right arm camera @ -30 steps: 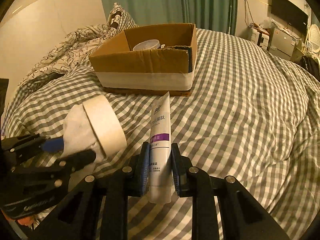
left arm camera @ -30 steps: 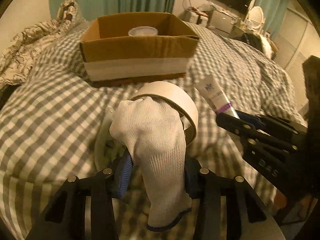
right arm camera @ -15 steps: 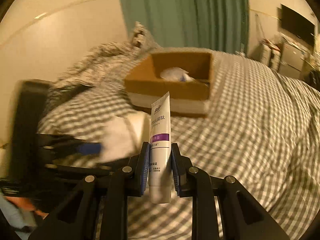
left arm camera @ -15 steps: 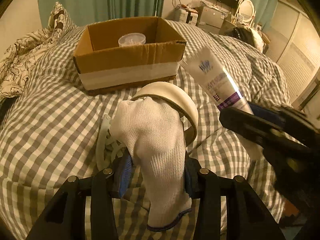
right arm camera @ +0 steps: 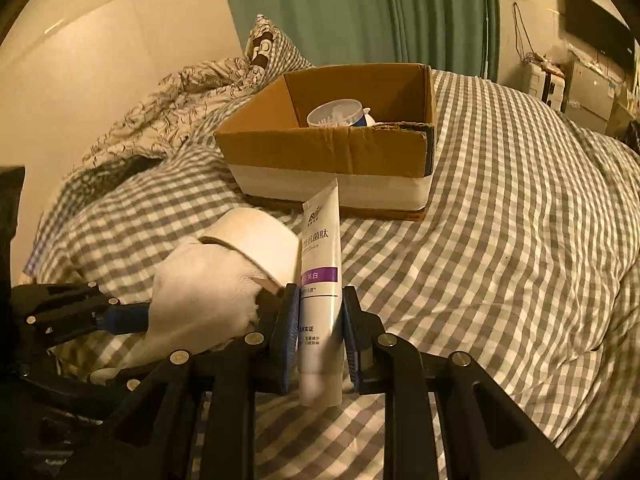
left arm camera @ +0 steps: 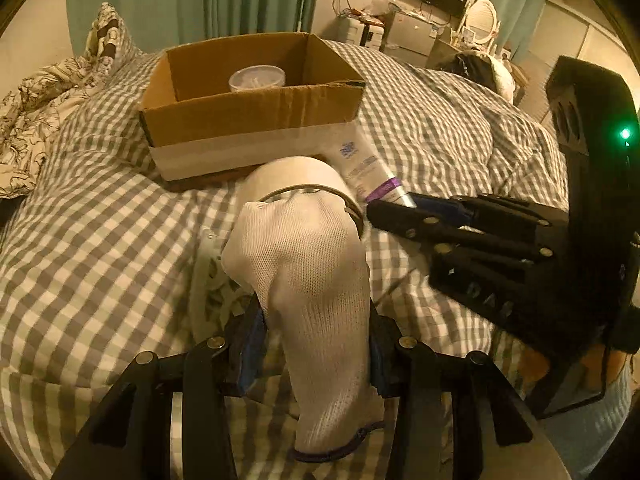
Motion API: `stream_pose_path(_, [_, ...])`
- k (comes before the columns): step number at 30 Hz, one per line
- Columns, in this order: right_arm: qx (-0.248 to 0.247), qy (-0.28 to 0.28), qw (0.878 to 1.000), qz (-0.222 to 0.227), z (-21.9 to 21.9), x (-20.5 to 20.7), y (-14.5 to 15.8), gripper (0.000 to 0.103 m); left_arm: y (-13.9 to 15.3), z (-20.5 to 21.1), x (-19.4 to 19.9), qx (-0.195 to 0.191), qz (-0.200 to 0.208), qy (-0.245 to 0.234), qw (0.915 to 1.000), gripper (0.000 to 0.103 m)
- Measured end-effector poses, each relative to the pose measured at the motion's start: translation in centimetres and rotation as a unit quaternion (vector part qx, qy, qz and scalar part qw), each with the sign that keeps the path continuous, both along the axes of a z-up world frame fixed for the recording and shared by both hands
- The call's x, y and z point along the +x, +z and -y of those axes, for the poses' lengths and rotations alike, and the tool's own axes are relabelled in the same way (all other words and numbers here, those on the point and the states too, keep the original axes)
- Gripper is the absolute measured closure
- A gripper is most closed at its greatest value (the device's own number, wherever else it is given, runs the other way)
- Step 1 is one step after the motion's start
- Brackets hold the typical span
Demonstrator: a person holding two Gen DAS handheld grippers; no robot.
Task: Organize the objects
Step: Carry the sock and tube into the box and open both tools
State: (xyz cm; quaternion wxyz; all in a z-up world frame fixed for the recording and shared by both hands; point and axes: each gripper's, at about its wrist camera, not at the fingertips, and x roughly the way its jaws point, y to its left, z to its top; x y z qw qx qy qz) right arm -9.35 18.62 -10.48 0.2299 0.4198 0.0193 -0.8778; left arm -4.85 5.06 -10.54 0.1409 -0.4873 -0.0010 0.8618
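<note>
My left gripper point(left arm camera: 312, 320) is shut on a white sock point(left arm camera: 316, 280) that is stuffed through a roll of white tape point(left arm camera: 296, 176); both hang above the checked bed. They also show in the right wrist view: the sock point(right arm camera: 200, 296) and the tape roll point(right arm camera: 256, 240). My right gripper point(right arm camera: 320, 320) is shut on a white toothpaste tube with a purple band point(right arm camera: 320, 264), held upright. The tube point(left arm camera: 368, 168) and right gripper point(left arm camera: 416, 216) sit just right of the tape roll. An open cardboard box point(left arm camera: 252, 112) stands ahead, also in the right wrist view point(right arm camera: 332, 152).
A clear round lidded container point(left arm camera: 257, 78) lies inside the box point(right arm camera: 336, 114). A white plastic object point(left arm camera: 208, 280) lies on the checked duvet point(right arm camera: 500, 240) below the sock. A floral blanket point(right arm camera: 168, 108) is piled at the left. Furniture lines the far wall.
Both grippers have moved closer to the box with their loads. The tube came down from its raised position and now sits right beside the tape roll.
</note>
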Motion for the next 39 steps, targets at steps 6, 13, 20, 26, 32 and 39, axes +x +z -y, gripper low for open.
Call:
stream_pose_path(6, [-0.007, 0.003, 1.0, -0.02, -0.2, 0.2, 1.6, 0.083, 0.8, 0.5, 0.0, 0.006, -0.006, -0.007, 0.9999, 0.059])
stream_pose_path(13, [-0.034, 0.051, 0.997, -0.036, 1.6, 1.4, 3.8, 0.083, 0.5, -0.1, -0.1, 0.013, -0.001, -0.018, 0.9998, 0.059])
stream_pose_path(20, [0.032, -0.003, 0.999, 0.008, 1.5, -1.9, -0.8, 0.083, 2.1, 1.1, 0.0, 0.025, -0.022, -0.012, 0.9994, 0.061])
stream_pose_path(26, [0.016, -0.018, 1.0, 0.002, -0.3, -2.9, 0.4, 0.083, 4.2, 2.7, -1.7, 0.013, -0.047, 0.007, 0.9988, 0.061])
stream_pose_path(32, [0.018, -0.012, 0.998, -0.059, -1.0, -3.3, 5.9, 0.083, 7.4, 3.7, -5.1, 0.016, -0.083, 0.022, 0.9962, 0.061])
stream_pose_path(39, [0.041, -0.016, 0.993, -0.106, 0.5, -7.4, 10.7, 0.083, 11.1, 4.5, -11.4, 0.009, -0.136, 0.048, 0.9895, 0.061])
